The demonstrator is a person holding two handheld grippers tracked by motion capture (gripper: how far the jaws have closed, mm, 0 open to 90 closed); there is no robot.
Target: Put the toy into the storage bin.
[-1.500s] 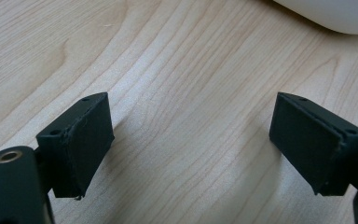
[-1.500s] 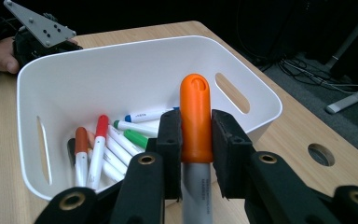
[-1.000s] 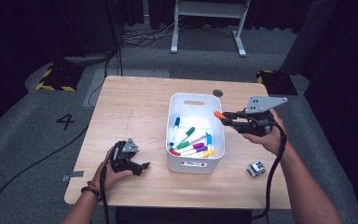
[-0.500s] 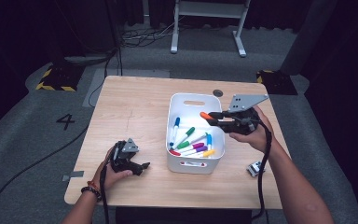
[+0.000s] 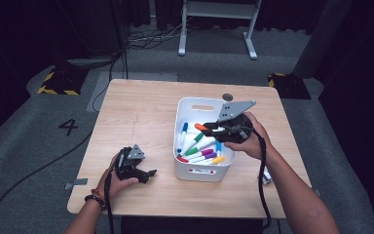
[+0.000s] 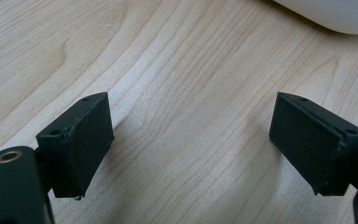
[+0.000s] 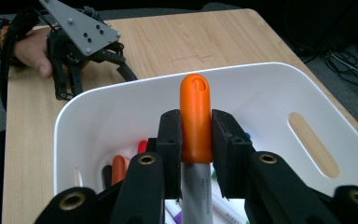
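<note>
Two tools | right tool (image 7: pixel 196 140) clamps orange-capped marker (image 7: pixel 195 116), barrel end hidden | left tool (image 6: pixel 191 149) wide open, empty

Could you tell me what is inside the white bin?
The white bin holds loose markers in several colours. The right gripper holds an orange-capped marker above them. The bin's bottom is partly covered.

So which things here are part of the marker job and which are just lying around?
In the job: orange-capped marker clamped in the right gripper; white bin of markers.
Lying about: small object by the table's right edge; idle open left gripper.
</note>
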